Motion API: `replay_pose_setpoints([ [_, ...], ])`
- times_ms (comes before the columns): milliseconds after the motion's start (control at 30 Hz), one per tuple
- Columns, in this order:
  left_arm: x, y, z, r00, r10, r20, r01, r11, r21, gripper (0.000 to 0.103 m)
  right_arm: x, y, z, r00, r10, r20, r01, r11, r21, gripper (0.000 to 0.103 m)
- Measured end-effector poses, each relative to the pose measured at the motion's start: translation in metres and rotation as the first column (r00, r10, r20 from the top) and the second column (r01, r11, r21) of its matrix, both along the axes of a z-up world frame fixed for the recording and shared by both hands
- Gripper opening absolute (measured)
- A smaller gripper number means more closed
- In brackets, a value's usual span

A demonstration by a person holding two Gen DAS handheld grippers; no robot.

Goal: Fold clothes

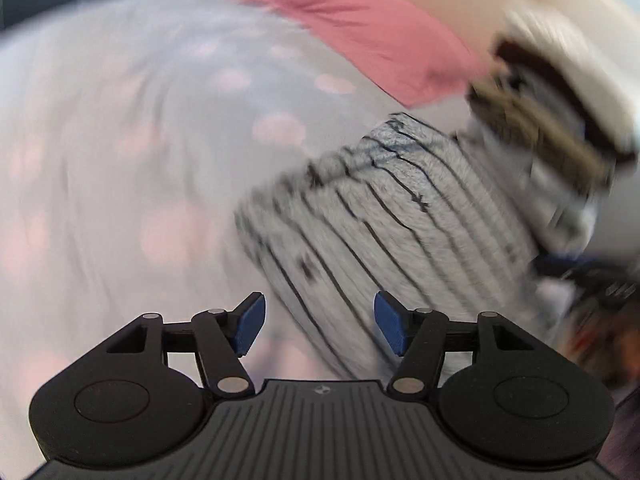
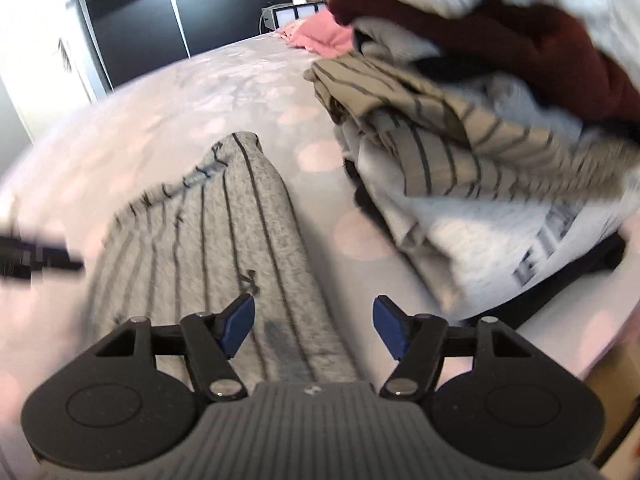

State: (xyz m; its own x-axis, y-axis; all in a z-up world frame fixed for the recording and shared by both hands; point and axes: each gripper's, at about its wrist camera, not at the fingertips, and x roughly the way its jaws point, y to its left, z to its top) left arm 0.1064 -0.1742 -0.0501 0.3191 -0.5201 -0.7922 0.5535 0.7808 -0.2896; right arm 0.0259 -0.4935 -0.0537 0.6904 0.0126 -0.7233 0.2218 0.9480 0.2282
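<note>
We see the left hand-held gripper with its blue pads spread apart and nothing pressed between them; it hangs over the grey striped garment, which lies folded into a long strip on the bed with its pale cover dotted in pink. The left view is blurred by motion. The right hand-held gripper likewise has its jaws apart, gripping nothing, with the near end of the same grey striped garment lying below and between its fingers. Just to the right of the garment, near but apart from it, sits a pile of clothes: a beige striped piece on top at the front, white fabric beneath it, a dark red piece higher up. A dark edge shows under the pile at the right; whether that is a basket or a tray we cannot tell. A pink cloth lies farther back on the bed, well apart from the grey garment. At the left edge of the right view, a blurred dark piece of the other gripper shows.
</note>
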Motion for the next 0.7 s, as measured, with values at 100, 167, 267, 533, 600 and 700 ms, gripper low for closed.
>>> replay_pose_setpoints([
  [100,-0.017,0.014,-0.015,0.987,0.123,-0.104,-0.134,0.986,-0.103,0.059,0.011,-0.005,-0.001,1.000,-0.007,-0.004,0.007,0.999,0.046,0.074],
  [167,-0.027,0.014,-0.023,0.979,0.162,-0.126,-0.181,0.971,-0.155,0.059,0.019,-0.006,-0.002,1.000,-0.001,-0.011,0.002,0.999,0.053,0.074],
  [267,-0.035,0.009,-0.035,0.968,0.192,-0.163,-0.221,0.957,-0.188,0.059,0.030,-0.010,-0.014,1.000,-0.007,-0.014,0.008,0.995,0.102,0.074],
  [533,-0.042,0.007,-0.073,0.946,0.224,-0.234,-0.280,0.929,-0.242,0.057,0.029,-0.034,-0.060,0.996,-0.085,-0.029,0.089,0.931,0.353,0.079],
  [600,-0.042,0.008,-0.074,0.947,0.218,-0.234,-0.276,0.928,-0.251,0.054,0.030,-0.036,-0.065,0.994,-0.101,-0.030,0.105,0.911,0.399,0.080],
  [700,-0.041,0.008,-0.075,0.944,0.218,-0.249,-0.281,0.925,-0.257,0.043,0.035,-0.027,-0.065,0.998,-0.056,-0.024,0.061,0.914,0.402,0.071],
])
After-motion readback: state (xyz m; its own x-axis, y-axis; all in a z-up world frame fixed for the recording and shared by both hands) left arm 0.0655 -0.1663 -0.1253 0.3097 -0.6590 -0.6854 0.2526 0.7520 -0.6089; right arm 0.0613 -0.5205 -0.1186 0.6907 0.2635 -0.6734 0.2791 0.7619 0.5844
